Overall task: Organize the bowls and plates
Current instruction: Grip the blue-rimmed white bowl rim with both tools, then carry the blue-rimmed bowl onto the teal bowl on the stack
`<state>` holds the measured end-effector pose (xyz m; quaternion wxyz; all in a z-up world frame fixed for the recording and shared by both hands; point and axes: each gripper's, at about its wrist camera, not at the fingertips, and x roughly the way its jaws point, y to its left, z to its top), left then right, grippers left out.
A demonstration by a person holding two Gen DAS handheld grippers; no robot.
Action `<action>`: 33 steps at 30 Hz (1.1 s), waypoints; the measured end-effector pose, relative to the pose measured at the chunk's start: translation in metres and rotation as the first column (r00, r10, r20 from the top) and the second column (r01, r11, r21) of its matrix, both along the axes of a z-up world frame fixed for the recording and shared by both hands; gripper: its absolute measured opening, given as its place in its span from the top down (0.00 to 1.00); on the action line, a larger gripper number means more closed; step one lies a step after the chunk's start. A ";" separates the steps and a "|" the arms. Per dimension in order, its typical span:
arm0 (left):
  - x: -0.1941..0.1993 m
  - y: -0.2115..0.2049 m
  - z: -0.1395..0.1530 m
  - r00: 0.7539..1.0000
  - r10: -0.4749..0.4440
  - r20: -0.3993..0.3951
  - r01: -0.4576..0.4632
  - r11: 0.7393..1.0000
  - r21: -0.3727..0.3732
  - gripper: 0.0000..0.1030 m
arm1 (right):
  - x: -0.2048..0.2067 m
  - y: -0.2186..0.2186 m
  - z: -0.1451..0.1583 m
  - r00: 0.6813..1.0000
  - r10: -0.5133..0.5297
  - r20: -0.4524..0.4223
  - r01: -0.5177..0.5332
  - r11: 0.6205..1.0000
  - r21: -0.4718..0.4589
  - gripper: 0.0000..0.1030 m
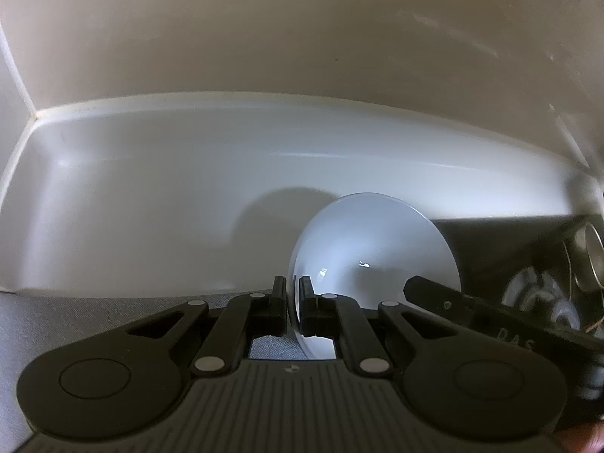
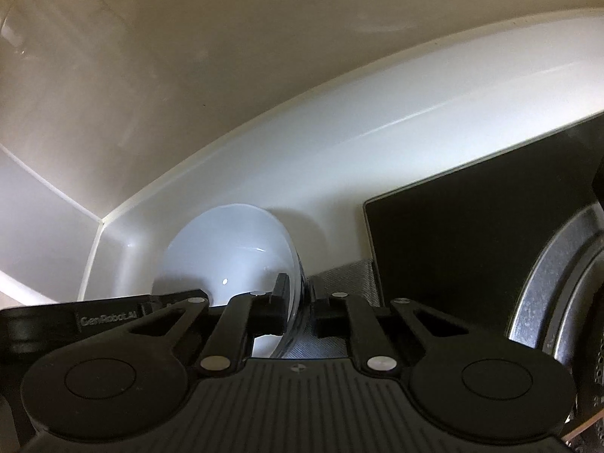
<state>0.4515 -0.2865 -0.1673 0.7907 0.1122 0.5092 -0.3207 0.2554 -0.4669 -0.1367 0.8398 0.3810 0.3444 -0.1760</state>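
Observation:
A white bowl [image 1: 377, 249] is held tilted on its side above a grey mat. My left gripper [image 1: 293, 294] is shut on the bowl's left rim. My right gripper [image 2: 300, 298] is shut on the opposite rim of the same bowl [image 2: 226, 249], one finger inside and one outside. In the left wrist view the right gripper's black finger [image 1: 445, 298] shows at the bowl's right edge. In the right wrist view the left gripper's body [image 2: 105, 313] shows at the bowl's left.
A white basin-like wall [image 1: 188, 196] curves behind the bowl, with a beige wall above. A black flat panel [image 2: 472, 249] stands to the right. A metal round vessel [image 2: 555, 283] sits at the far right. The grey mat [image 1: 75, 317] lies below.

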 end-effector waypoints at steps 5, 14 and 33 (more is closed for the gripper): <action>-0.006 0.003 0.010 1.000 -0.007 0.022 0.008 1.000 -0.024 0.94 | -0.006 0.003 0.008 1.000 -0.002 0.021 0.002 1.000 -0.006 0.89; -0.026 0.034 0.042 0.997 0.004 0.072 0.000 0.998 -0.059 0.94 | -0.022 0.013 0.045 0.997 0.026 0.070 -0.023 0.999 -0.040 0.89; -0.100 0.126 0.109 0.980 0.135 0.146 -0.120 0.987 -0.108 0.94 | -0.056 0.073 0.112 0.978 0.147 0.149 -0.134 0.986 -0.099 0.89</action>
